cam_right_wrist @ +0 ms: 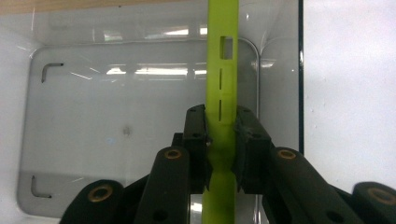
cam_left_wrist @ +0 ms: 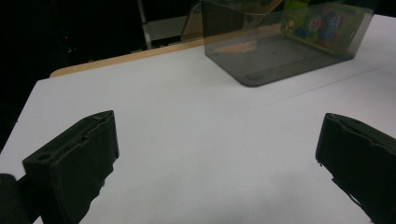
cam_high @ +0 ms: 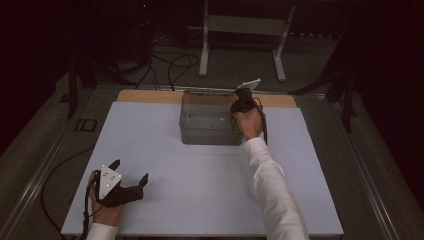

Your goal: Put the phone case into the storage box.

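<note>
The right gripper (cam_right_wrist: 222,135) is clenched on a thin lime-green package (cam_right_wrist: 222,79), seen edge-on in the right gripper view, with both black pads pressed flat against its sides. The package hangs over the inside of a clear grey plastic bin (cam_high: 200,131), close to the bin's right wall. In the left gripper view the same package (cam_left_wrist: 322,23) shows through the bin's wall (cam_left_wrist: 261,60) as a green card with a colourful cartoon print, standing upright at the far side. The bin sits near the far edge of the white tabletop (cam_high: 200,190), about midway along it, just in front of a strip of bare wood (cam_high: 145,96).

The left gripper (cam_high: 131,177) rests near the tabletop's near left corner, well apart from the bin. Its jaws are spread wide with nothing between them.
</note>
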Demonstrator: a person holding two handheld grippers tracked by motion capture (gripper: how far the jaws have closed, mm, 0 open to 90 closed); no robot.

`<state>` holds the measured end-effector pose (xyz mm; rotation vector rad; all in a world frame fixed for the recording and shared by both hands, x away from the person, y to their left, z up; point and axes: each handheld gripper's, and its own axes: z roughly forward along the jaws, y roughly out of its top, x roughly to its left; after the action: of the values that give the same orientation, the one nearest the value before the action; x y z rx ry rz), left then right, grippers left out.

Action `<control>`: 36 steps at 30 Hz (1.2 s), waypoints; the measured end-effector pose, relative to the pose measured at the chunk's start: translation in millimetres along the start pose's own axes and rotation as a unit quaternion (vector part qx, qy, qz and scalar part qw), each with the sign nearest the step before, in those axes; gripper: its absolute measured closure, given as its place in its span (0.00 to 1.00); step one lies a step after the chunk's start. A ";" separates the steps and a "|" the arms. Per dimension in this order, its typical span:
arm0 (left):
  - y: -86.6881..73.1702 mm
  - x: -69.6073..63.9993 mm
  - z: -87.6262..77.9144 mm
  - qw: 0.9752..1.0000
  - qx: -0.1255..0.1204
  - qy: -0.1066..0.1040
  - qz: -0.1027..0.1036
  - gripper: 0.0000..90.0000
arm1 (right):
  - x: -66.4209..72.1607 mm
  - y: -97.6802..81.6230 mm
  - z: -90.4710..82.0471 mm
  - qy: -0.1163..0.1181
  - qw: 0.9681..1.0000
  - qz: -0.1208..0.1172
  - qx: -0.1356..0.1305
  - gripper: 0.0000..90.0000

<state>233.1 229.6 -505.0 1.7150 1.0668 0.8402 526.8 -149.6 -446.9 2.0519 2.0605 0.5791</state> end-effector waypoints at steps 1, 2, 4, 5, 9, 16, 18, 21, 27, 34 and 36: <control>0.0 0.0 0.0 1.000 0.000 0.000 0.000 0.00 | 0.0 0.1 -0.1 0.000 1.000 0.002 0.000 0.85; 0.0 0.0 -0.1 1.000 0.000 -0.001 0.000 0.00 | 0.0 0.2 -0.1 0.001 1.000 0.004 0.001 0.85; 0.1 0.1 -0.3 1.000 0.000 -0.001 0.000 0.00 | 0.1 0.2 0.1 0.001 1.000 0.003 0.003 0.85; 0.0 0.1 -0.2 1.000 0.000 -0.001 0.000 0.00 | 0.0 0.3 0.2 0.001 1.000 0.003 0.004 0.85; 0.1 0.1 -0.3 1.000 0.000 -0.001 0.001 0.00 | 1.0 0.3 -0.5 0.004 1.000 -0.004 -0.003 0.78; 0.2 0.3 -0.8 1.000 0.000 -0.001 0.000 0.00 | 7.0 -3.1 -2.5 -0.016 0.999 -0.034 -0.012 0.72; 0.1 0.3 -0.7 1.000 0.000 0.000 0.000 0.00 | 9.9 -4.4 -5.9 -0.034 0.998 -0.050 -0.019 0.71; 0.1 -0.3 -0.3 1.000 0.000 0.000 0.001 0.00 | 10.8 -6.4 -13.2 -0.045 0.996 -0.069 -0.025 0.74; 0.2 -0.6 -0.4 1.000 0.000 0.000 0.002 0.00 | 14.3 -10.2 -20.4 -0.068 0.992 -0.097 -0.032 0.81; 0.1 -0.9 0.0 1.000 0.001 -0.001 0.003 0.00 | 8.5 -11.5 -29.9 -0.059 0.993 -0.095 -0.039 0.81; 0.2 -1.0 0.2 1.000 0.001 -0.001 0.003 0.00 | 6.5 -12.2 -33.4 -0.045 0.993 -0.098 -0.045 0.79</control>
<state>233.0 228.6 -505.0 1.7208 1.0626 0.8413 502.3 -147.7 -420.4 1.7677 2.1098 0.5272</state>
